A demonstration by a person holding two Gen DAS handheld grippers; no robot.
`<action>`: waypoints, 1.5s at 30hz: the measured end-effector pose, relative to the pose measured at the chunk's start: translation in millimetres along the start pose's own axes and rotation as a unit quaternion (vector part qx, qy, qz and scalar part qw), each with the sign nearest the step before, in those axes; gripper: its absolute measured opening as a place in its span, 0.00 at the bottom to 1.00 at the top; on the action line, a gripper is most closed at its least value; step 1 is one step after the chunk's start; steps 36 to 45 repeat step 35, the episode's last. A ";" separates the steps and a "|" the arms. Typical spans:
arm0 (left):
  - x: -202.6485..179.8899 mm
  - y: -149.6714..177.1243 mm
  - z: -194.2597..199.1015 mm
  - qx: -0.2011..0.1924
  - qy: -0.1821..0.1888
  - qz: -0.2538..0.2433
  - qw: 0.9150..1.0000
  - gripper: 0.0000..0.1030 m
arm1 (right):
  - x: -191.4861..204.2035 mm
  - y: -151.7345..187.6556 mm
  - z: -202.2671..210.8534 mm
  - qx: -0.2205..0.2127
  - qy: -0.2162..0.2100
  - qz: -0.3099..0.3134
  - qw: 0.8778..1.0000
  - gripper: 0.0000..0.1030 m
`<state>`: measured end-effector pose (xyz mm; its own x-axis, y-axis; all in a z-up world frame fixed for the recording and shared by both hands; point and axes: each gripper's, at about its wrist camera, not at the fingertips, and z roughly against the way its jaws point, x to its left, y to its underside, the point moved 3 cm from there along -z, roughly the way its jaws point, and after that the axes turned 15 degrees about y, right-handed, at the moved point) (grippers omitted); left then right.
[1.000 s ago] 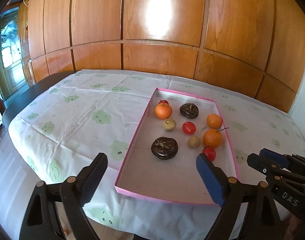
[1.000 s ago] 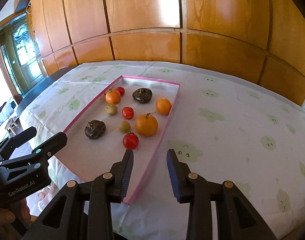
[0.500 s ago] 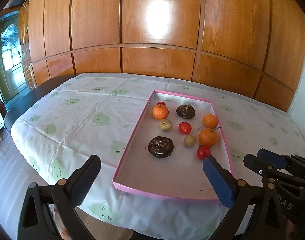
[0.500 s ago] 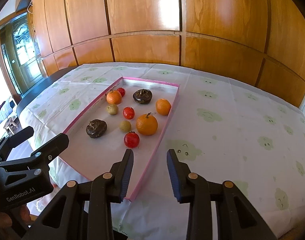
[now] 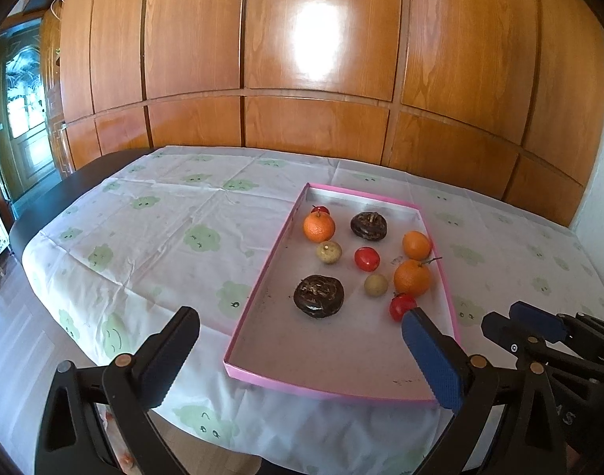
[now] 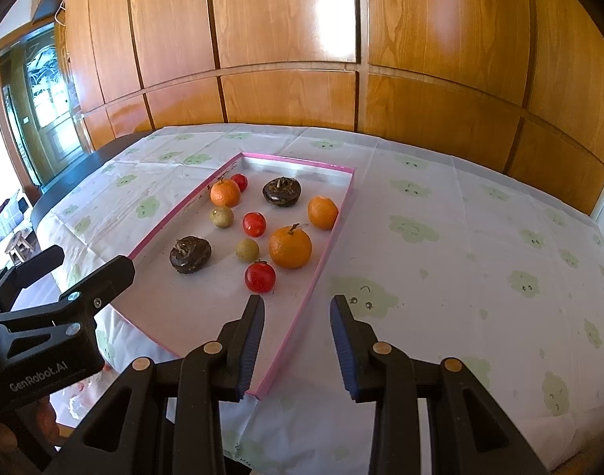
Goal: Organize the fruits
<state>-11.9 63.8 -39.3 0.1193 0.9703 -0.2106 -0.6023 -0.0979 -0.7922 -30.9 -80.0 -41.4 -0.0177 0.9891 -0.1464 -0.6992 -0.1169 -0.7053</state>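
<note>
The left gripper (image 5: 300,340) hung short of the near edge of the pink tray (image 5: 258,273), its jaws spread wide with nothing between them; they had just been opening over the last moment. The right gripper (image 6: 296,326) hovered above the tray's near right corner, its jaws only partly apart and empty, the pink rim running between the two blue-padded fingers (image 6: 343,342) in its own view (below them, not touching).

All the fruit lay inside the tray. Nearest the grippers sat a red tomato (image 6: 259,276), and just behind it a large orange with a stem (image 6: 290,247), the two almost touching. A small tan fruit (image 6: 247,249) lay just left of that orange, and a dark wrinkled fruit (image 6: 190,254) further left, apart from the rest. Mid-tray were a second red tomato (image 6: 254,224) and a second small tan fruit (image 6: 221,217). Against the right wall rested a smaller orange (image 6: 322,212). Toward the far end lay another dark wrinkled fruit (image 6: 281,191) and a third orange (image 6: 225,192), with a third red tomato (image 6: 239,182) tucked just behind it.

The tray stood on a white tablecloth (image 5: 151,237) printed with green smiling clouds. Glossy wooden wall panels (image 5: 314,55) rose behind the table, and a glazed door (image 5: 23,118) showed at the far left.
</note>
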 end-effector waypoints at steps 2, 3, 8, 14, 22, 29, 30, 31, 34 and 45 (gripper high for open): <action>1.8 -0.7 -0.6 0.000 -0.002 0.004 1.000 1.00 | 0.5 0.0 -0.1 0.000 0.000 0.000 1.000 0.34; 2.8 -0.9 -0.7 0.001 -0.004 0.005 1.000 1.00 | 0.4 0.0 -0.1 -0.001 0.000 0.000 1.000 0.34; 4.7 -1.6 -0.7 -0.003 -0.020 0.004 1.000 1.00 | 0.1 -0.8 -0.3 -0.001 -0.001 0.000 1.000 0.34; 3.2 -1.3 -0.4 -0.005 -0.026 0.000 1.000 1.00 | 0.8 -0.8 -1.6 0.001 -0.002 0.002 1.000 0.34; 5.1 -1.7 -0.1 -0.009 -0.042 0.001 0.999 1.00 | 2.0 0.0 -4.2 0.002 -0.003 0.005 1.000 0.34; 4.7 0.2 -5.2 0.002 -0.039 0.003 0.999 1.00 | 1.1 2.5 -8.0 0.006 -0.007 0.008 1.000 0.34; 4.2 0.7 -6.2 0.003 -0.038 0.003 0.999 1.00 | 1.1 2.8 -8.7 0.006 -0.007 0.008 1.000 0.34; 4.1 1.1 -7.1 0.004 -0.037 0.003 0.999 1.00 | 1.0 3.0 -9.4 0.007 -0.008 0.008 1.000 0.34; 6.0 1.6 -9.2 0.005 -0.027 0.011 1.000 1.00 | -2.3 1.1 -12.9 0.012 -0.015 0.007 1.000 0.34; 6.4 1.6 -10.3 0.007 -0.028 0.011 1.000 1.00 | -6.2 -1.3 -15.2 0.015 -0.019 0.002 1.000 0.34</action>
